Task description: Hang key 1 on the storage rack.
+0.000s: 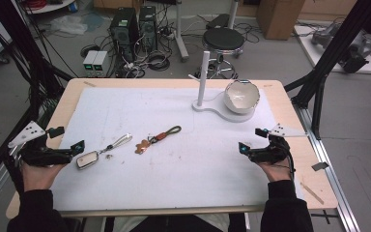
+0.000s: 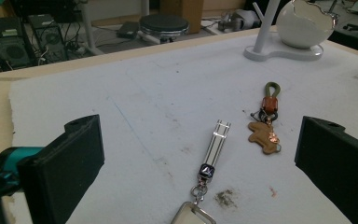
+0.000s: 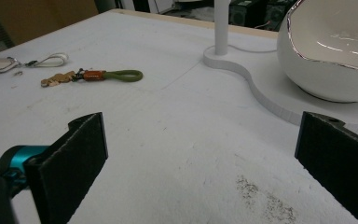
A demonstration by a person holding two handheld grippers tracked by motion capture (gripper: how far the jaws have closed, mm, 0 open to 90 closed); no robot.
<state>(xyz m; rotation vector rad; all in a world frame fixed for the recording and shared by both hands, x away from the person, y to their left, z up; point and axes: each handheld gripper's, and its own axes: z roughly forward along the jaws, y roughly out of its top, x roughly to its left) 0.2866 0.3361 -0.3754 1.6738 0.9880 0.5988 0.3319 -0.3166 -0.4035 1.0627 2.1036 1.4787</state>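
Silver keychain [image 1: 99,153], with its flat fob and strap loop, is seen lying at lower left of the high view on the white mat [image 1: 183,169], just beside the left gripper [image 1: 67,140], whose jaws are spread wide with nothing between them; the right gripper [image 1: 251,140] at lower right is likewise released and empty. A grasp on the thin strap alone is judged risky, since the fob could swing or slip, or the nearby brown keychain [image 1: 157,139] be nudged. No legible writing is noted.

silver keychain's tag [image 2: 192,215] cut off by bottom edge
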